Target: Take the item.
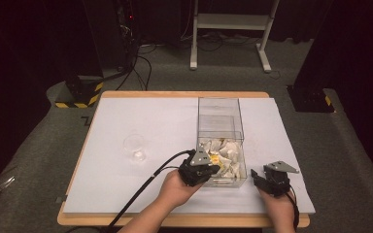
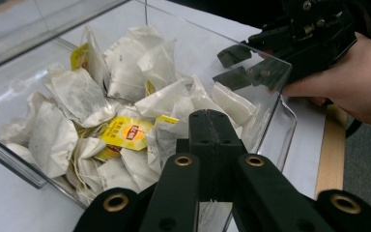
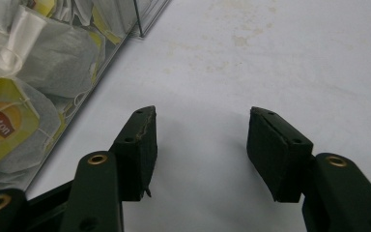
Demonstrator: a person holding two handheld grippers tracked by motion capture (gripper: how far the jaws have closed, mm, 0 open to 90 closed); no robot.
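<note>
1. Reaching with my left gripper into the near end of the clear plastic box, I have its jaws pressed flat together among the tea bags. Their tips bury in the pile, so I cannot tell whether any paper or string is pinched between them.
2. The tea bags fill the box's near section. One yellow Lipton tag lies just left of my closed jaws in the left gripper view; the lower edge of the pile is cut off by the gripper body.
3. My right gripper sits on the white table sheet just right of the box, jaws about half apart with bare sheet between the pads.
4. In the right gripper view, the box wall crosses the upper left corner; bags show through it, blurred and cropped.
5. A clear glass stands on the sheet well left of the box; its outline is faint against the white.
6. My forearms are cut off at the bottom of the high view.
</note>
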